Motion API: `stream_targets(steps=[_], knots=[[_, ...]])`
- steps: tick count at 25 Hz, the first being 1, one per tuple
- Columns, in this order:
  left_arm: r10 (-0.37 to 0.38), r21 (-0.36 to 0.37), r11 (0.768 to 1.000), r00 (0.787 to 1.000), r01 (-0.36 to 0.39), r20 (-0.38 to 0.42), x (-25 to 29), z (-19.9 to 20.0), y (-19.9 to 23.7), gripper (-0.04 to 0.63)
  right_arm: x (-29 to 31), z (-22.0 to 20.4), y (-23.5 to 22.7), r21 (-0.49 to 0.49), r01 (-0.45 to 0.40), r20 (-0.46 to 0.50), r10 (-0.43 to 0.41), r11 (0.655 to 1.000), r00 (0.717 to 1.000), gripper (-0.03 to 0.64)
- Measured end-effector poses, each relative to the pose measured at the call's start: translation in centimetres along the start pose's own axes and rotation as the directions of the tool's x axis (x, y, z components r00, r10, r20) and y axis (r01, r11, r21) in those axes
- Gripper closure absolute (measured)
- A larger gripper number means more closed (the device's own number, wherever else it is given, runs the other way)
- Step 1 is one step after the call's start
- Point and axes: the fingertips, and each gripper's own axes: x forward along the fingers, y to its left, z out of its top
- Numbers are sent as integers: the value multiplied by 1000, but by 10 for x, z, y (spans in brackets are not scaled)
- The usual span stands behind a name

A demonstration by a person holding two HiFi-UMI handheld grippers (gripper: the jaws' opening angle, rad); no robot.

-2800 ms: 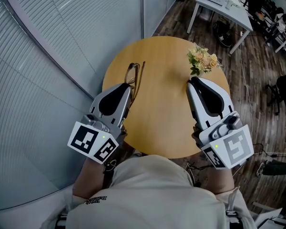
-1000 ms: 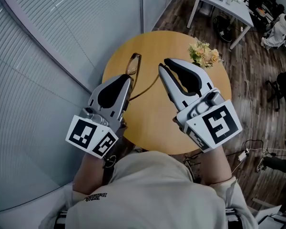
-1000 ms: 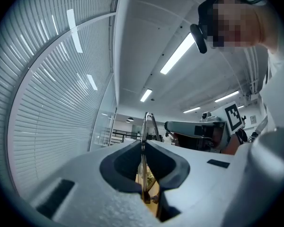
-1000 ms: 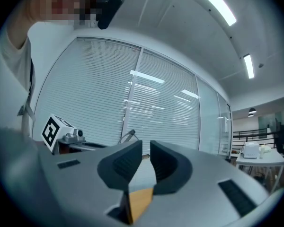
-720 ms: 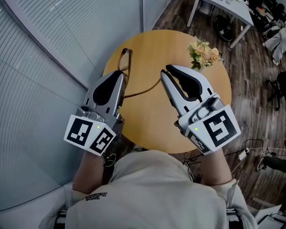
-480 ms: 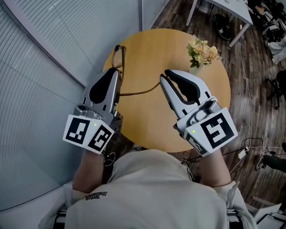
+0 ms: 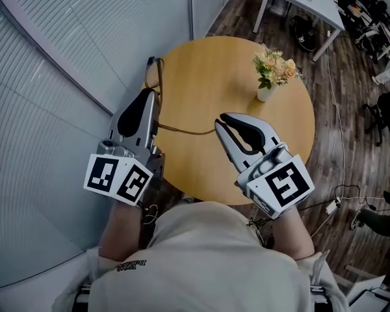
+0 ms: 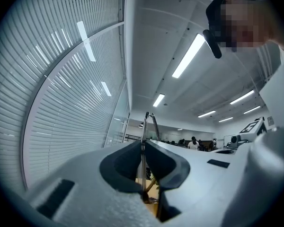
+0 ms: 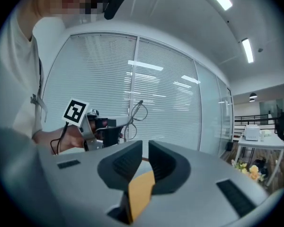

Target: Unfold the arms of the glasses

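Glasses point(image 7: 155, 70): held over the left edge of the round bench point(image 7: 214, 64), frame clamped in the closed left tool point(image 7: 149, 92) and projecting past its tips. One arm point(image 7: 185, 132) is swung out across the bench, its end pinched in the narrow right tool point(image 7: 219, 123). Flower vase point(image 7: 271, 73) stands far right.
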Motion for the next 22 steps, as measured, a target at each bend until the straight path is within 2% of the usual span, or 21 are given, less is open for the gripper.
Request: stream_targets(steps=[11, 22], knots=[[-15, -1, 1000, 999, 15, -30, 2, -6, -6, 554, -1, -32, 21, 39, -61, -74, 64, 997, 995, 580], [-69, 17, 997, 994, 70, -84, 11, -20, -18, 554, 5, -2, 6, -78, -81, -89, 74, 994, 993, 580]])
